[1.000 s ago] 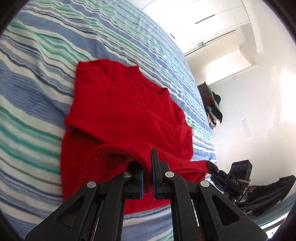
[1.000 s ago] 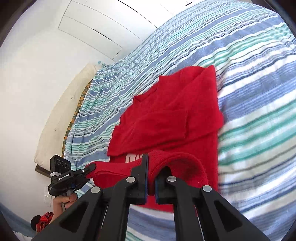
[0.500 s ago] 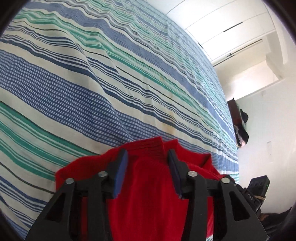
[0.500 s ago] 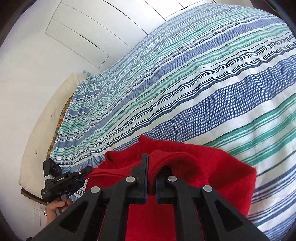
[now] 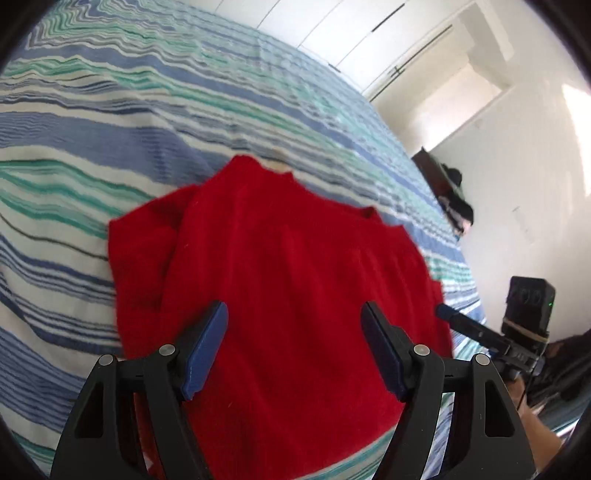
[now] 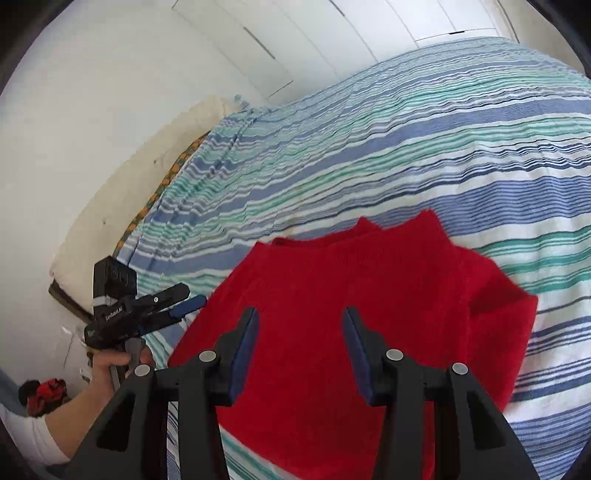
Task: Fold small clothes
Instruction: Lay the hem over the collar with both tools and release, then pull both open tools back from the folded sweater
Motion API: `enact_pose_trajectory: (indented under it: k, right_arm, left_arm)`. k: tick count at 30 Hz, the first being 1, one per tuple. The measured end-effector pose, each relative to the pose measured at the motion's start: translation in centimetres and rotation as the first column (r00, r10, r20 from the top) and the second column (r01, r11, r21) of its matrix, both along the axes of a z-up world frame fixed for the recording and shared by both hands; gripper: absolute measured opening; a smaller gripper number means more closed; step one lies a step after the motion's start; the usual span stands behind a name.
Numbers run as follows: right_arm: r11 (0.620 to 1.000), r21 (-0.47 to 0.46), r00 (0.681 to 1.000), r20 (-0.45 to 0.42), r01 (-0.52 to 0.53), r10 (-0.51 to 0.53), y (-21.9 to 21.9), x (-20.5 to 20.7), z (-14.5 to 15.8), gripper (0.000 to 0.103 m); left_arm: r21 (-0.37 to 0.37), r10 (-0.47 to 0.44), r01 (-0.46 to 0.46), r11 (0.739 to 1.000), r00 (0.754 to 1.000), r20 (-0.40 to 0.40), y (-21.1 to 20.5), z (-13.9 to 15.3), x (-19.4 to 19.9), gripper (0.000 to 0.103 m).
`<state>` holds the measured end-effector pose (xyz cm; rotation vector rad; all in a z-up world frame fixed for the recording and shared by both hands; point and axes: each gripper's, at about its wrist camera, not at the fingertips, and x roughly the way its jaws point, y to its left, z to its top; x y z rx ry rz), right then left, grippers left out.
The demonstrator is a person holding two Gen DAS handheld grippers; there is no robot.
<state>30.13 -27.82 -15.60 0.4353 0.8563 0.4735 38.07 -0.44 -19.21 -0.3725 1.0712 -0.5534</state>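
Premises: a domestic bedroom. Evidence: a bed (image 6: 424, 122) covered with a blue, green and white striped bedspread (image 5: 122, 122); a cream headboard (image 6: 122, 184) against a white wall; white fitted wardrobe doors (image 5: 332, 33) beyond the bed's far edge.

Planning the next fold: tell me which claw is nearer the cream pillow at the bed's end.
Left. The left claw sits on the side of the red knitted garment toward the cream pillow; the right claw hovers over it.
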Motion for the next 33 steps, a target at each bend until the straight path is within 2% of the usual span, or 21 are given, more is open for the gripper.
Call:
enact_pose_trajectory:
  k: [1,2,3,4,6,8,11,13,14,15,16,19,20,21,23,24,27,29,30,31,33]
  right_arm:
    - [0.996,-0.084,1.0,-0.025,-0.021,0.019,0.6,-1.1,-1.5,0.047]
    - [0.98,-0.196,0.998,-0.063,-0.019,0.007,0.6,-1.9,-3.4,0.044]
    - [0.964,-0.267,0.994,-0.103,-0.004,-0.024,-0.1,-2.6,-5.3,0.03]
    - [0.973,-0.23,0.992,-0.115,0.027,-0.055,-1.7,-3.3,-6.2,0.024]
    - [0.977,-0.17,0.982,-0.121,0.126,-0.148,-4.0,-4.6,-5.0,0.019]
    - [0.974,-0.184,0.988,-0.051,0.136,-0.147,-3.8,-5.9,-2.5,0.022]
    - [0.982,-0.163,0.996,0.009,0.091,-0.09,-2.5,-7.7,-0.6,0.034]
    - [0.98,-0.185,0.997,-0.023,0.071,-0.076,-2.0,-8.4,-1.8,0.038]
    - [0.973,-0.222,0.993,-0.075,0.069,-0.088,-2.0,-8.4,-3.5,0.038]
    - [0.967,-0.244,0.986,-0.132,0.067,-0.101,-1.8,-8.0,-5.2,0.033]
    - [0.975,-0.205,0.983,-0.137,0.088,-0.118,-2.4,-8.3,-5.7,0.031]
    - [0.971,-0.14,0.97,-0.123,0.193,-0.21,-3.4,-9.9,-2.7,0.032]
    - [0.973,-0.135,0.976,-0.083,0.189,-0.201,-3.2,-10.9,-1.3,0.041]
    - [0.971,-0.156,0.981,-0.041,0.181,-0.189,-2.8,-12.0,0.1,0.06]
    - [0.947,-0.25,0.98,0.024,0.199,-0.2,-1.9,-14.3,1.7,0.078]
    - [0.934,-0.287,0.977,0.044,0.214,-0.21,-1.7,-15.6,1.9,0.078]
    - [0.885,-0.38,0.956,-0.005,0.27,-0.293,-2.3,-18.8,-0.6,0.08]
    - [0.869,-0.402,0.923,-0.122,0.29,-0.364,-3.5,-20.6,-4.6,0.081]
    - [0.877,-0.372,0.918,-0.13,0.304,-0.374,-4.1,-21.8,-6.1,0.081]
    - [0.872,-0.352,0.925,-0.041,0.34,-0.378,-4.2,-23.2,-6.0,0.081]
    - [0.856,-0.402,0.929,-0.037,0.324,-0.369,-3.7,-23.1,-5.9,0.084]
  left_arm:
    - [0.008,0.002,-0.002,1.0,1.0,-0.022,0.6,-1.6,-0.3,0.063]
    - [-0.033,0.021,-0.022,0.999,0.999,-0.026,1.8,-2.4,-0.5,0.046]
    - [-0.076,0.059,-0.063,0.995,0.997,-0.05,3.2,-2.5,-0.4,0.04]
    - [-0.114,0.105,-0.116,0.987,0.989,-0.101,4.5,-2.4,-0.2,0.039]
    - [-0.158,0.175,-0.193,0.968,0.978,-0.116,6.1,-0.6,-0.6,0.058]
    - [-0.133,0.194,-0.194,0.972,0.981,-0.011,6.5,2.0,-2.5,0.085]
    - [-0.079,0.146,-0.142,0.987,0.988,0.046,5.5,2.6,-4.9,0.09]
    - [0.083,0.136,-0.134,0.988,0.99,-0.025,4.6,0.1,-5.4,0.089]
    - [0.166,0.133,-0.121,0.979,0.989,-0.064,4.4,-1.4,-5.5,0.075]
    - [0.197,0.126,-0.112,0.974,0.99,-0.059,4.6,-2.0,-5.8,0.071]
    - [0.192,0.128,-0.119,0.974,0.991,-0.036,5.3,-1.6,-6.5,0.069]
    - [0.147,0.197,-0.192,0.97,0.98,-0.021,7.6,1.0,-8.7,0.083]
    - [0.136,0.203,-0.202,0.97,0.979,0.009,8.3,1.9,-9.9,0.087]
    - [0.144,0.202,-0.206,0.968,0.979,0.036,8.7,2.3,-11.2,0.09]
    - [0.199,0.202,-0.211,0.957,0.977,0.066,9.1,2.2,-13.6,0.093]
    - [0.22,0.195,-0.204,0.954,0.979,0.064,9.4,1.6,-14.8,0.093]
    - [0.284,0.192,-0.186,0.941,0.981,0.007,9.8,-2.2,-17.4,0.093]
    - [0.334,0.124,-0.163,0.928,0.983,0.135,8.9,-2.6,-19.4,0.094]
    - [0.384,0.091,-0.148,0.911,0.983,0.162,8.2,-2.7,-20.1,0.094]
    - [0.416,0.079,-0.148,0.897,0.981,0.178,7.6,-2.8,-20.2,0.095]
    - [0.417,0.085,-0.149,0.897,0.982,0.168,7.4,-2.9,-19.7,0.099]
